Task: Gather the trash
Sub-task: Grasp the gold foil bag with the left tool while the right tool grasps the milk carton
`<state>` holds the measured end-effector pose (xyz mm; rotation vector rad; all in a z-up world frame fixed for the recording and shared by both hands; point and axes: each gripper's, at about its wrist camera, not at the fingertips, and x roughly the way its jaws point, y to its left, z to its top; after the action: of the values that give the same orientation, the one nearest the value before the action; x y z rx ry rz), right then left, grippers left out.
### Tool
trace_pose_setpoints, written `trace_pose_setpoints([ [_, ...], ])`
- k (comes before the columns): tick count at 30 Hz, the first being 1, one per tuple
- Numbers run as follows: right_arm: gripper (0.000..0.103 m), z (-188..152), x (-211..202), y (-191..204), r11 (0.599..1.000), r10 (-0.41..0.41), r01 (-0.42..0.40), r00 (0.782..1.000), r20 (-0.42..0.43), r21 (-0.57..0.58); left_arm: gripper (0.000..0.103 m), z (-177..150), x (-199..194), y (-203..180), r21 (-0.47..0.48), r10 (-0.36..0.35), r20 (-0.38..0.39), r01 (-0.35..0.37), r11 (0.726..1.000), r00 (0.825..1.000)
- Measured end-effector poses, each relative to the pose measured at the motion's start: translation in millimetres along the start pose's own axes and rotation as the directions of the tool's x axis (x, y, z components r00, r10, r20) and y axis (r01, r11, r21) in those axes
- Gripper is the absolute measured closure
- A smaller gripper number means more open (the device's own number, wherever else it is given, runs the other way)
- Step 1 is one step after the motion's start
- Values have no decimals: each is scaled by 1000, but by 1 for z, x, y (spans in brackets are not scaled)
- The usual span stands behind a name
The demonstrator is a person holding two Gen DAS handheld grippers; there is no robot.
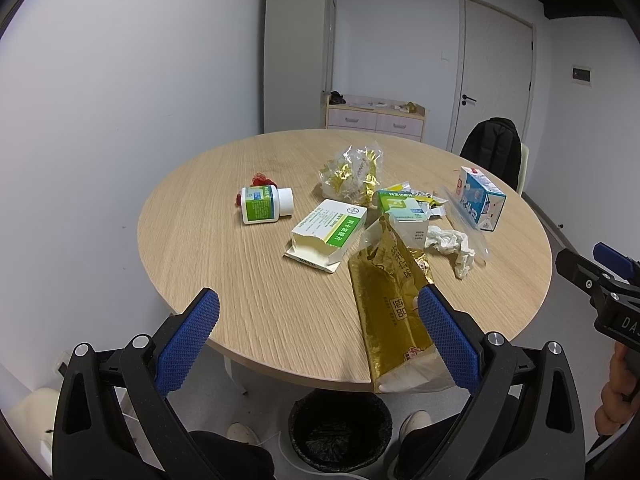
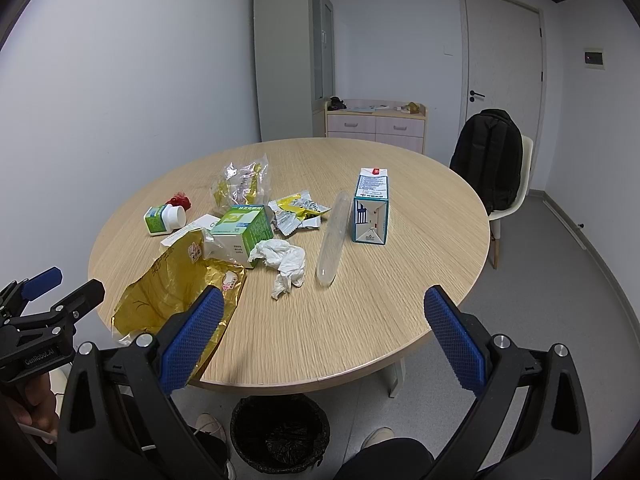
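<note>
- Left gripper (image 1: 318, 322): jaws spread wide, nothing between them; the gold bag (image 1: 390, 312) lies just beside the right-hand pad, overhanging the near edge of the round table (image 1: 240, 272).
- Right gripper (image 2: 324, 330): jaws wide apart, empty, above the table's near edge.
- Crumpled tissue (image 2: 284, 262), green box (image 2: 244, 226), milk carton (image 2: 371, 206) on tabletop.
- Black-lined bin (image 2: 280, 432) on the floor below the near edge.

Black backpack (image 2: 490, 160) on a chair (image 2: 516, 200) beside the table. Drawers (image 2: 376, 124), cabinet (image 2: 294, 60), closed door (image 2: 504, 60) behind.
</note>
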<state>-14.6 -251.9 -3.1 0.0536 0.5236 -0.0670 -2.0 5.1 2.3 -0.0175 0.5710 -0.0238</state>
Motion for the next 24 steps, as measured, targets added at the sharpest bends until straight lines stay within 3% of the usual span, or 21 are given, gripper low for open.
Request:
trace_pose_setpoints([
  [14, 7, 0, -4, -12, 1000, -16, 16, 1000, -3, 21, 6, 3, 6, -8, -47, -29, -43, 27, 999, 999],
  [24, 8, 25, 6, -51, 993, -100, 100, 995, -11, 54, 6, 22, 46, -46, 14, 4, -138, -2, 1000, 990],
])
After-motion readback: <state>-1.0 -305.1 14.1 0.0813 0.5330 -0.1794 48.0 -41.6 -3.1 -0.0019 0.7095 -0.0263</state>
